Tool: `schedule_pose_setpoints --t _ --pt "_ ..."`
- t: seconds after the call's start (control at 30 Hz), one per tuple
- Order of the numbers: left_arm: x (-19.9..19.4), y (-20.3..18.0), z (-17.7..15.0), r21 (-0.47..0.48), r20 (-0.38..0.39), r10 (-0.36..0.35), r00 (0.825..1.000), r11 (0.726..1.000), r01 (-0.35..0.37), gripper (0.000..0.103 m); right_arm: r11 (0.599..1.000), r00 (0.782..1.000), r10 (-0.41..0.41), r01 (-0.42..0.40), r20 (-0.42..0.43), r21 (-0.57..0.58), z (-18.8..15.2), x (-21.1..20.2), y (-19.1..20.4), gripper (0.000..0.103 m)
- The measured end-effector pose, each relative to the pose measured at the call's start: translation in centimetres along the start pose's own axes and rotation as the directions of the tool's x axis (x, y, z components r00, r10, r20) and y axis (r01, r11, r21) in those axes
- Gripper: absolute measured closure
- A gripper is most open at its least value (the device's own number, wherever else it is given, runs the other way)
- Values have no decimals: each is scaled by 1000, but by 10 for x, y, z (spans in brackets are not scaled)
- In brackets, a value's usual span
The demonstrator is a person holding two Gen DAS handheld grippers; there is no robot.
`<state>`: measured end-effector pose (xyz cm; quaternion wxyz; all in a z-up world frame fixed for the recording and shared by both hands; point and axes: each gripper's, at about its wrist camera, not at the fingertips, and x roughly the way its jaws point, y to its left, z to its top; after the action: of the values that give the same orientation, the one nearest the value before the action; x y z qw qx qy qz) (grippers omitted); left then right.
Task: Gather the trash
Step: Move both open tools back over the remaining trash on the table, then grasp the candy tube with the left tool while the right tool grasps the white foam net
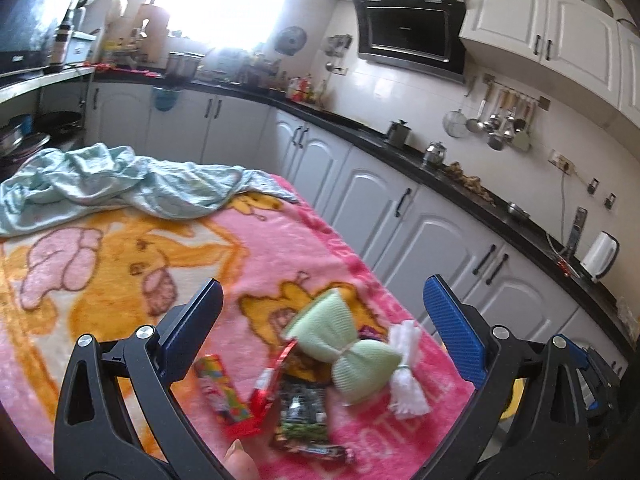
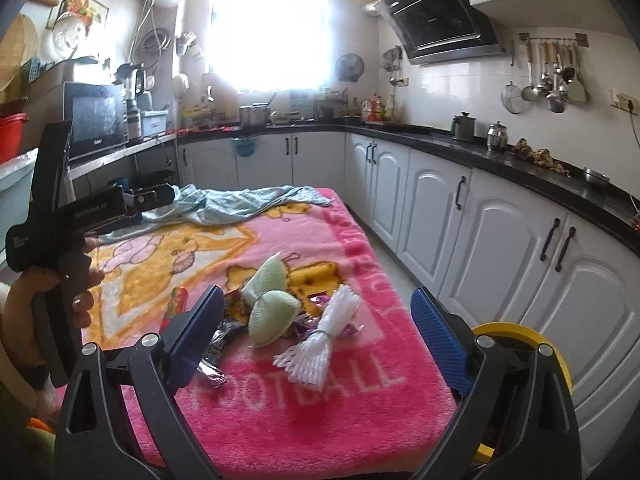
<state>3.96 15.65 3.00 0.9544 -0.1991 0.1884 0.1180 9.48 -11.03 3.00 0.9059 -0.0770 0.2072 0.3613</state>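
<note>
Both the left tool (image 1: 323,294) and right tool (image 2: 316,304) hang released above the pink cartoon blanket (image 2: 280,408) on the table. There crumpled snack wrappers (image 1: 298,412), a pale green foam net (image 2: 269,304) and a white foam net (image 2: 320,348) lie clustered; a crumpled light-blue cloth (image 2: 248,202) lies beyond.

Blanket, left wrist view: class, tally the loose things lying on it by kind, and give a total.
Foam nets: 2 (one green, one white)
Wrappers: at least 4; they overlap, so more may be hidden
Cloth: 1
Total: at least 7
</note>
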Motion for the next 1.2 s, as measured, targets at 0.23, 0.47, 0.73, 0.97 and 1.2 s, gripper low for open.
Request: schedule_pose_setpoints --t 0.23,0.47,0.73,0.97,1.2 --pt "4 31 -8 -46 -44 70 997 996 -72 11 999 999 20 -21 -39 -27 -5 23 16 11" --pt "23 58 -23 -99 -119 109 987 988 -121 11 1000 993 14 -17 -114 -24 -22 53 19 11" --pt "51 82 -48 -181 -223 94 970 974 -136 11 1000 974 -3 9 -226 26 -45 95 7 11" --pt "73 97 -65 -263 -308 45 950 956 -131 20 994 945 56 -23 -322 107 -62 131 2 21" --pt "86 102 -79 -274 -373 48 926 949 -159 45 979 916 118 -42 -384 201 -77 146 -6 48"
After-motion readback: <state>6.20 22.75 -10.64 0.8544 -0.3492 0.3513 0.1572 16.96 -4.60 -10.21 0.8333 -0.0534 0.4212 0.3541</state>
